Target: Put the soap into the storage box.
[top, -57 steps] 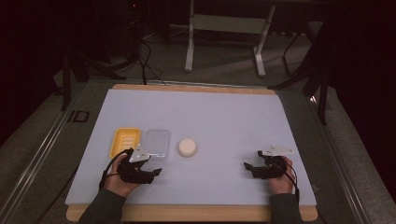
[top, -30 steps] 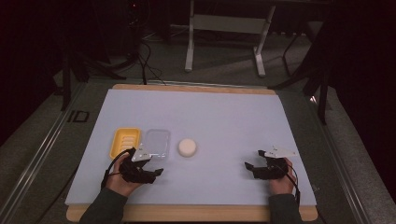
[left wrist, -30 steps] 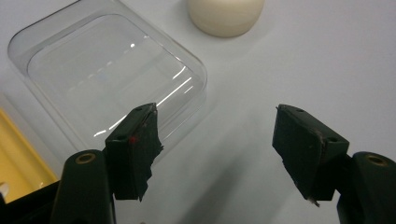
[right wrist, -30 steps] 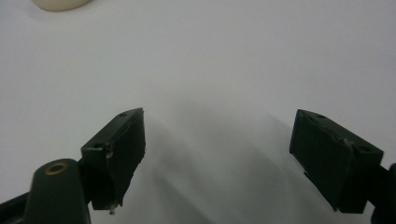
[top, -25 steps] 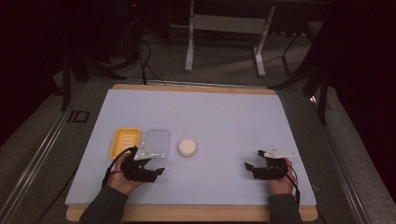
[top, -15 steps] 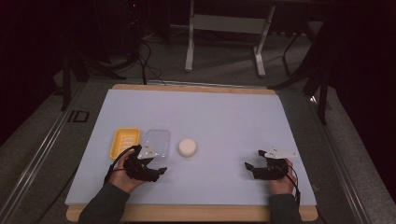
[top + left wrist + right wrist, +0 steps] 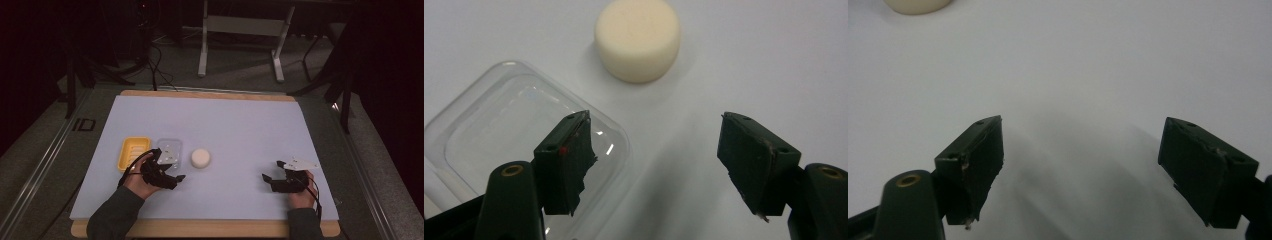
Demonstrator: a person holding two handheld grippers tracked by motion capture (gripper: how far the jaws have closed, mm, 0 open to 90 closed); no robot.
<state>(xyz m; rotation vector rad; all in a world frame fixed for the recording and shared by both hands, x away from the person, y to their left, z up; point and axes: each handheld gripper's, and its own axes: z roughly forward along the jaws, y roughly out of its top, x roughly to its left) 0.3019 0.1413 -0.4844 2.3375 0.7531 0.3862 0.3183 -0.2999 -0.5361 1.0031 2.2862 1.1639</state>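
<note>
Since the earlier frame, the left gripper (image 7: 172, 178) had drifted slightly toward the clear lid (image 7: 169, 150), and its jaws had just been opening; they stood apart over the lid's near corner with nothing between them. At four o'clock on the mat, the right gripper (image 7: 267, 179) rested with its jaws spread wide on nothing. Ahead of the left gripper, at one o'clock, sat the white round sponge (image 7: 638, 37), loose on the mat (image 7: 240, 125). At nine o'clock lay the yellow tray (image 7: 133, 152), apparently empty. By my judgement, packing had barely begun: sponge untouched, lid unplaced.
</note>
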